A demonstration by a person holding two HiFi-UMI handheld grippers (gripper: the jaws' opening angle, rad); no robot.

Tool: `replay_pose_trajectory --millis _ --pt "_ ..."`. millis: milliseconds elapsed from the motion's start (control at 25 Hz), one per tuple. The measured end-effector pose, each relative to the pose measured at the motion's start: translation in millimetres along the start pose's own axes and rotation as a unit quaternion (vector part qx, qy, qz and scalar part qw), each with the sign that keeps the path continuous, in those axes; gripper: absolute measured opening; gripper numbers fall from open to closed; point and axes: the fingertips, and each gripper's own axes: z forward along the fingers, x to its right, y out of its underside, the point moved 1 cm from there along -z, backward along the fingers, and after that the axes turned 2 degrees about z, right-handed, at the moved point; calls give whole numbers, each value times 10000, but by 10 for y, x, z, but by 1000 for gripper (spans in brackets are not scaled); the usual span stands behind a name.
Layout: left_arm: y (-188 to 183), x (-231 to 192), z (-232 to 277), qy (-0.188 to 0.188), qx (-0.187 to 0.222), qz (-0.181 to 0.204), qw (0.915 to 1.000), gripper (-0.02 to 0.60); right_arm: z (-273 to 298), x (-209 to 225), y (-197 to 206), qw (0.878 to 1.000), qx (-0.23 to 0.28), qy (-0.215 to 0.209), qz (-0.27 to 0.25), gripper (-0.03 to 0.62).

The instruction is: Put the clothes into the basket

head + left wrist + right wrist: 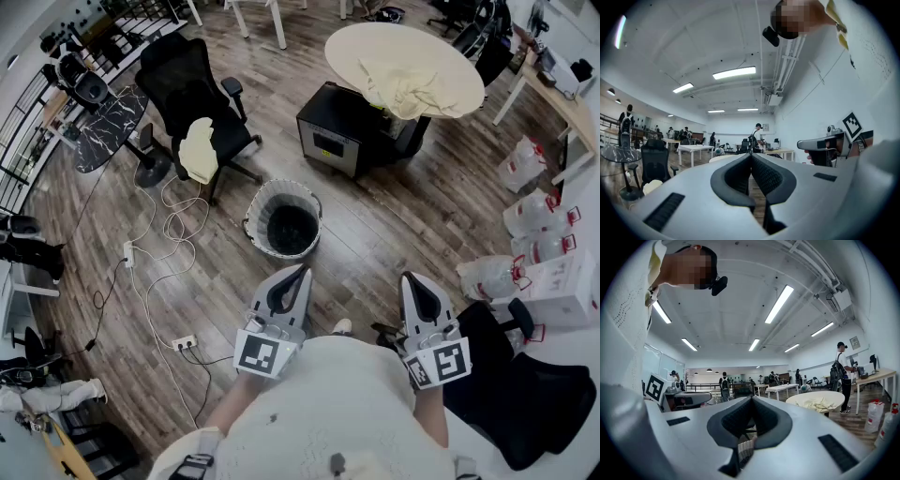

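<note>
Both grippers are held out level in front of the person, and they hold nothing. The left gripper [301, 272] has its fingers pressed together, and so does the right gripper [409, 279]. The basket [257, 214] stands on the floor at 12 o'clock, just ahead, and its inside looks dark. A cream cloth [405, 82] lies on the round table [370, 45] at 1 o'clock, far off. A second cloth [199, 150] lies on the black chair [187, 75] at 11 o'clock. I think a few things could go wrong. If the fingers do not spread first, a gripper may only push a cloth and not grab it. The cream cloth is big and floppy, so a small pinch may let it slip, or part of it may hang over the basket edge. The white cables [169, 220] lie on the floor at 10 o'clock, near the chair. A foot could catch on them on the way there.
</note>
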Motion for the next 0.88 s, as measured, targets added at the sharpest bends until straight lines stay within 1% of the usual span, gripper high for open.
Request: replay_pose_trajectory --millis 120,280,400,680,800,880 --pt "-15 38 47 -104 5 -96 9999 20 -45 95 -31 9999 96 -13 50 6" --pt "-42 54 105 -149 61 -101 9998 20 -48 153 -21 9998 144 -35 92 6" --pt "-14 90 71 -155 25 -117 9998 20 -84 164 3 9998 137 -36 142 6" --pt "113 288 123 -58 -65 -136 9999 20 -293 269 47 9997 140 -3 192 6" --pt "115 436 218 57 -58 -167 9998 20 -449 339 29 9994 194 -24 297 6" --pt "123 520 285 153 -61 -109 9998 20 -530 405 29 9993 184 48 333 6"
